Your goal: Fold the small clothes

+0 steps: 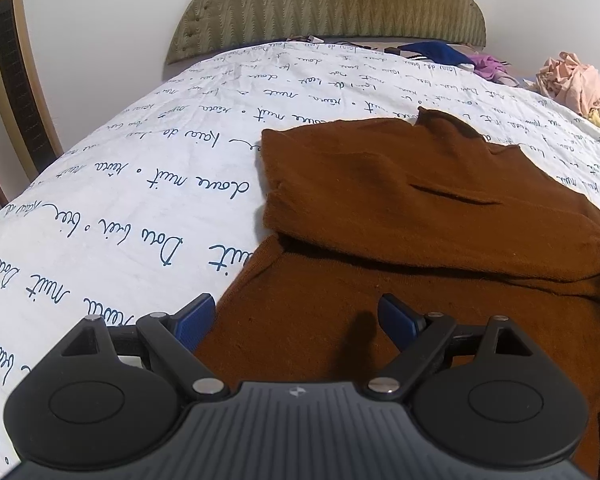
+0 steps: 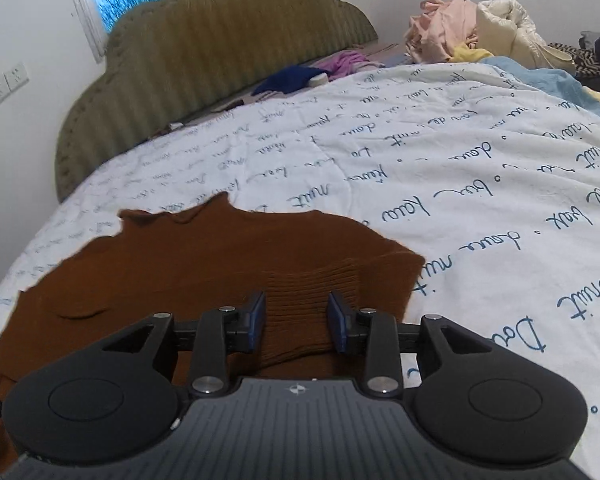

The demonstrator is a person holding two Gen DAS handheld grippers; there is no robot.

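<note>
A brown knit sweater [image 1: 420, 208] lies on the white bedspread [image 1: 140, 200] with its sleeves folded in over the body. My left gripper [image 1: 296, 304] hovers over the sweater's near edge, open wide with nothing between its blue pads. In the right wrist view the same sweater [image 2: 172, 264] spreads out to the left. Its ribbed cuff [image 2: 314, 280] lies flat on the body, between the fingers of my right gripper [image 2: 296, 300]. Those jaws stand partly apart and the pads do not pinch the cuff.
A green padded headboard [image 1: 324, 4] stands at the far end of the bed. Loose clothes are piled at the far right: pink [image 2: 440, 28], cream [image 2: 508, 24], blue [image 1: 432, 51] and purple [image 1: 488, 64]. A gold tower appliance [image 1: 8, 80] stands at the left.
</note>
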